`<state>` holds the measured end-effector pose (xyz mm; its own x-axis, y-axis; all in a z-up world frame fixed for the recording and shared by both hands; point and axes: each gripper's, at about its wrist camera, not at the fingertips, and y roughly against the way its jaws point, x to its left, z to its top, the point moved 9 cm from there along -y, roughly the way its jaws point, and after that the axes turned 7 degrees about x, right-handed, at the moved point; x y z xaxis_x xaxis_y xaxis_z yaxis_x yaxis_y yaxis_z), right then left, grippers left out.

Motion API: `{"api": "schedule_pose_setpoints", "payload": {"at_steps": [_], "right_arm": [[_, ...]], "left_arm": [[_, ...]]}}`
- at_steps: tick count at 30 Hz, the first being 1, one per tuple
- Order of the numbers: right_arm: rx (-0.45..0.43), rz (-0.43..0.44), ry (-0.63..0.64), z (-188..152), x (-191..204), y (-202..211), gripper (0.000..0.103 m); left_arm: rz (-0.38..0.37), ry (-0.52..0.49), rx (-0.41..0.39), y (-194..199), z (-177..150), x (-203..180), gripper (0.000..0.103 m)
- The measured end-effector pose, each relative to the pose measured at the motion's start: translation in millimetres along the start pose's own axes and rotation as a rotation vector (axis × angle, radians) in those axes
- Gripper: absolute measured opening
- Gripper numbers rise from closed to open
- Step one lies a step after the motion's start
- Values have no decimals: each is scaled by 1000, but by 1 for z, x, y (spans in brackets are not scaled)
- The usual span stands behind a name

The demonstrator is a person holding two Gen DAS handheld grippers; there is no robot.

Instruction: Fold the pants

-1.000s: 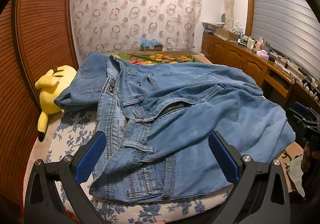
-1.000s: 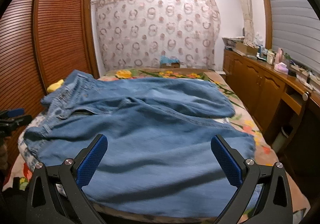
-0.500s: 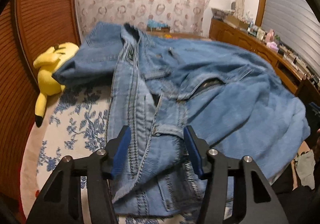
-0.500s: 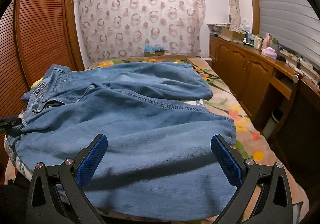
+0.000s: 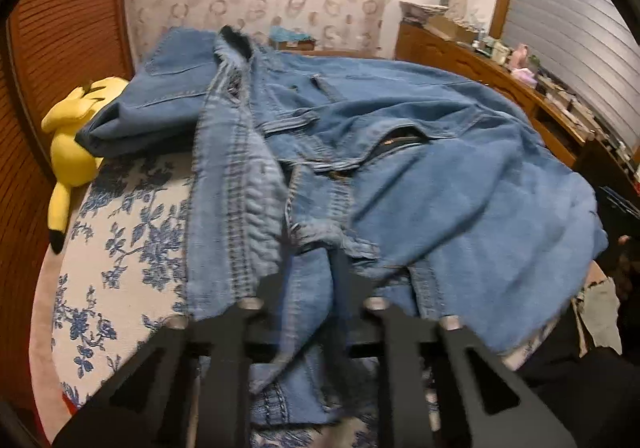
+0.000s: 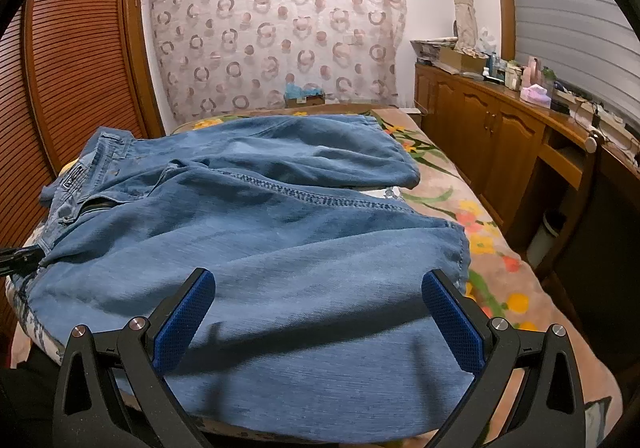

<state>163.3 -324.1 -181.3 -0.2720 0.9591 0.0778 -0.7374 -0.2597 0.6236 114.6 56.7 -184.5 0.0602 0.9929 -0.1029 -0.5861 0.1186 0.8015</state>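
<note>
Blue denim pants (image 5: 440, 168) lie spread on the bed, waistband toward the left wrist view and legs toward the right wrist view (image 6: 280, 216). My left gripper (image 5: 314, 256) is closing its jaws on a bunched fold of the waistband near the fly; denim is pinched between the black fingers and their pads are hidden. That gripper also shows as a dark tip at the pants' left edge (image 6: 20, 260). My right gripper (image 6: 318, 304) is open over the near pant leg, with only flat denim beneath its blue pads (image 6: 184, 320).
A yellow plush toy (image 5: 76, 136) lies at the bed's left edge against slatted wooden doors (image 6: 72, 68). The floral bed cover (image 5: 120, 248) shows beside the pants. Wooden cabinets (image 6: 500, 136) with clutter run along the right, and a small box (image 6: 304, 96) sits at the far end.
My left gripper dropped toward the waistband, and its jaws went from wide apart to pinched on the denim. The right gripper stayed open over the pant leg.
</note>
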Motion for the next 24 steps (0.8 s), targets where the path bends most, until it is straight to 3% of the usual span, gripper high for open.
{"api": "schedule_pose_setpoints", "payload": {"at_steps": [5, 8, 14, 15, 17, 19, 24], "right_arm": [[0, -13, 4, -2, -9, 3, 103], [5, -22, 0, -1, -14, 6, 103], [27, -38, -23, -11, -32, 15, 103], [33, -42, -23, -14, -34, 17, 103], [41, -59, -27, -17, -41, 20, 103], [48, -64, -38, -21, -47, 24, 103], [86, -42, -64, -23, -56, 25, 101]], "left_arm": [[33, 75, -142, 44, 16, 15, 11], [79, 88, -118, 42, 16, 34, 11], [88, 105, -69, 28, 2, 41, 14], [90, 102, -67, 29, 1, 40, 17], [98, 95, -60, 32, 0, 40, 39], [104, 89, -58, 35, -4, 40, 52], [100, 79, -38, 39, -19, 42, 58]]}}
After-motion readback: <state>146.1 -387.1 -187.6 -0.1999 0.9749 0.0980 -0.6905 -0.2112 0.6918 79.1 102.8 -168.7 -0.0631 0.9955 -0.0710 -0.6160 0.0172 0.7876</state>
